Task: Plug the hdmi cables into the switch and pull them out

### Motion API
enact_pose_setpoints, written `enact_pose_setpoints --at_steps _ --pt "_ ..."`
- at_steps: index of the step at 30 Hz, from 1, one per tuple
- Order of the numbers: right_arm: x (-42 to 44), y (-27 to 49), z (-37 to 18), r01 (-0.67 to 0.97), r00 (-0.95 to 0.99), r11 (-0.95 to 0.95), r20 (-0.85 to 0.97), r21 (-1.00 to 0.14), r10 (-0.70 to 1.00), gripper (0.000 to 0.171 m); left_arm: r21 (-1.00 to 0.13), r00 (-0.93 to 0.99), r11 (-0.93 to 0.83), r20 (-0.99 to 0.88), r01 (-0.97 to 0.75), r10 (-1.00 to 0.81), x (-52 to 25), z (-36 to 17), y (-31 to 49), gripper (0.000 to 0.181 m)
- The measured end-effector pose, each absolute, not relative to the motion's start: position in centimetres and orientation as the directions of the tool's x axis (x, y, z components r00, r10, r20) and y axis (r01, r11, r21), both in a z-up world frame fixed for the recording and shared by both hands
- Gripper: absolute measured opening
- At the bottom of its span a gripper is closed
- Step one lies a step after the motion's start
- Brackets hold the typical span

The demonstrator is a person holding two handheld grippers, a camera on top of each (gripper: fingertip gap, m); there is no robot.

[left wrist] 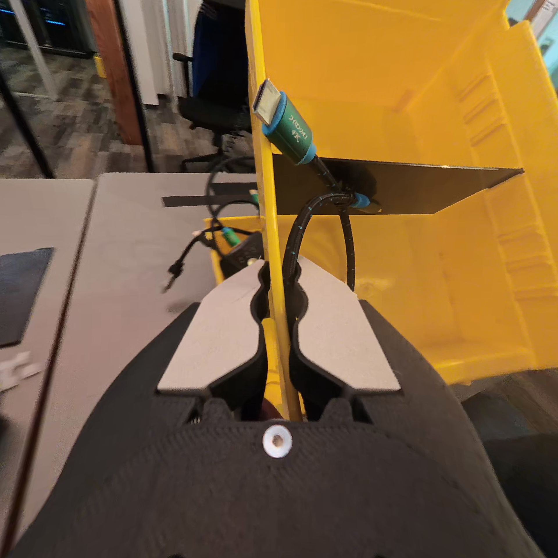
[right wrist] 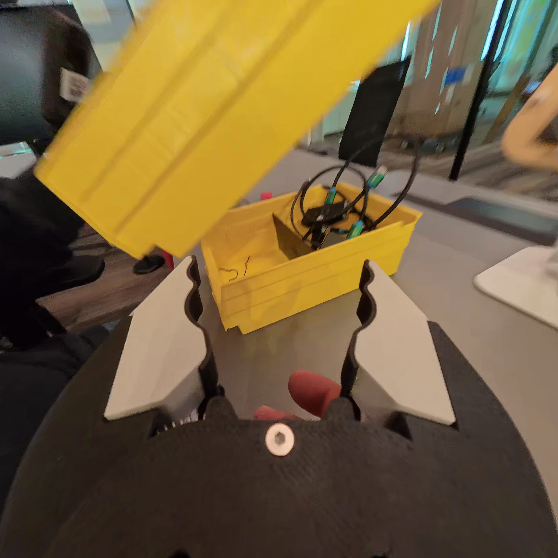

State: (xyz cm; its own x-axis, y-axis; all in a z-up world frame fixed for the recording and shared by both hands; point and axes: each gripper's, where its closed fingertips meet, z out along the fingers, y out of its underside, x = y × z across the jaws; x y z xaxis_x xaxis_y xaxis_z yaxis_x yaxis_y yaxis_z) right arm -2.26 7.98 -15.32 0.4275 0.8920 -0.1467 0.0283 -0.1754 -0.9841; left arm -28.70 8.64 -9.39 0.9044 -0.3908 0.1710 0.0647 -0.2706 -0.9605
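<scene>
The left gripper (left wrist: 279, 290) is clamped on a raised, tilted yellow bin's wall (left wrist: 268, 211) together with a braided HDMI cable (left wrist: 290, 259), while the right gripper (right wrist: 279, 290) hangs wide apart over the grey table (right wrist: 271, 353), facing a second yellow bin (right wrist: 302, 299) holding the switch (right wrist: 324, 213).

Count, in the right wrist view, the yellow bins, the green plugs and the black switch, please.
Yellow bins: 2, the raised yellow bin and a lower one
Green plugs: 3
Black switch: 1
Total: 6
</scene>
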Motion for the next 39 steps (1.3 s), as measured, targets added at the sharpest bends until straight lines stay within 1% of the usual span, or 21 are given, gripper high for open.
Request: enact_pose_setpoints --at_steps 3,5,7,8,10,12,13,15,17,19,21,23,26,28,30,32,34,36,37,39 --pt "2.1 5.7 -11.7 -0.041 0.479 -0.068 -0.079 -0.997 0.874 0.102 -0.963 0.867 -0.269 0.161 0.033 -0.472 -21.9 -9.6 10.5 0.011" --pt "5.0 4.1 -9.7 -0.090 0.533 -0.016 -0.062 -0.996 0.844 0.095 -0.962 0.843 -0.274 0.137 -0.013 -0.521 -16.9 -9.9 11.6 0.011" --pt "7.2 2.5 -8.9 -0.093 0.585 0.029 -0.031 -0.995 0.811 0.099 -0.954 0.807 -0.292 0.120 -0.068 -0.578 -11.8 -10.5 12.4 0.011" --pt "8.1 2.0 -8.9 -0.083 0.617 0.040 -0.020 -0.996 0.787 0.103 -0.949 0.787 -0.298 0.109 -0.098 -0.607 -9.2 -10.9 12.6 0.011" --pt "10.4 1.8 -9.4 -0.064 0.697 0.044 -0.013 -0.997 0.717 0.103 -0.936 0.745 -0.317 0.100 -0.155 -0.659 -4.3 -12.0 12.9 0.011" --pt "13.4 2.5 -10.9 -0.036 0.794 0.010 -0.022 -0.999 0.608 0.109 -0.923 0.718 -0.330 0.093 -0.198 -0.689 -0.1 -13.4 13.0 0.011" --pt "14.8 2.7 -11.7 -0.030 0.823 -0.010 -0.031 -0.999 0.568 0.108 -0.915 0.713 -0.349 0.107 -0.202 -0.693 1.7 -14.3 13.1 0.011" --pt "17.5 2.9 -13.1 -0.052 0.850 -0.062 -0.076 -0.997 0.521 0.100 -0.899 0.704 -0.369 0.104 -0.236 -0.703 4.6 -16.4 13.4 0.011" --pt "19.8 3.1 -14.8 -0.069 0.861 -0.119 -0.119 -0.991 0.495 0.099 -0.878 0.701 -0.403 0.117 -0.257 -0.703 6.9 -18.7 13.3 0.012" --pt "21.6 3.2 -16.3 -0.105 0.855 -0.178 -0.180 -0.978 0.487 0.098 -0.859 0.694 -0.420 0.112 -0.293 -0.712 8.6 -20.6 13.1 0.012" --pt "23.1 3.5 -17.7 -0.139 0.850 -0.237 -0.239 -0.961 0.470 0.096 -0.838 0.693 -0.465 0.154 -0.286 -0.704 9.9 -22.3 12.8 0.013" --pt "24.4 3.9 -18.9 -0.152 0.863 -0.282 -0.266 -0.947 0.430 0.089 -0.825 0.694 -0.488 0.172 -0.287 -0.699 10.8 -23.8 12.7 0.015" --pt "25.3 4.5 -20.1 -0.185 0.853 -0.333 -0.319 -0.924 0.412 0.090 -0.800 0.701 -0.533 0.211 -0.277 -0.681 11.5 -25.3 12.4 0.015" --pt "25.4 4.6 -20.3 -0.168 0.853 -0.355 -0.316 -0.920 0.416 0.091 -0.798 0.697 -0.547 0.243 -0.252 -0.675 11.7 -25.6 12.3 0.016" --pt "25.4 4.8 -20.3 -0.132 0.861 -0.372 -0.292 -0.919 0.416 0.090 -0.789 0.685 -0.553 0.248 -0.268 -0.685 11.8 -25.6 12.1 0.022" --pt "25.5 5.0 -20.6 -0.091 0.868 -0.401 -0.270 -0.912 0.418 0.093 -0.772 0.646 -0.572 0.291 -0.278 -0.706 12.2 -25.6 11.5 0.037" --pt "26.1 5.1 -20.2 -0.007 0.896 -0.378 -0.174 -0.926 0.409 0.082 -0.753 0.592 -0.591 0.344 -0.291 -0.729 12.4 -25.2 10.4 0.053" --pt "26.1 4.9 -19.7 0.096 0.910 -0.361 -0.065 -0.928 0.409 0.091 -0.769 0.559 -0.590 0.386 -0.244 -0.734 12.1 -23.7 9.7 0.053" --pt "25.9 4.7 -19.3 0.129 0.911 -0.353 -0.030 -0.927 0.412 0.093 -0.779 0.539 -0.575 0.382 -0.249 -0.751 12.0 -23.0 9.1 0.060" --pt "25.0 4.4 -19.2 0.214 0.906 -0.340 0.056 -0.916 0.419 0.095 -0.791 0.504 -0.560 0.389 -0.247 -0.771 11.4 -21.4 7.9 0.067"
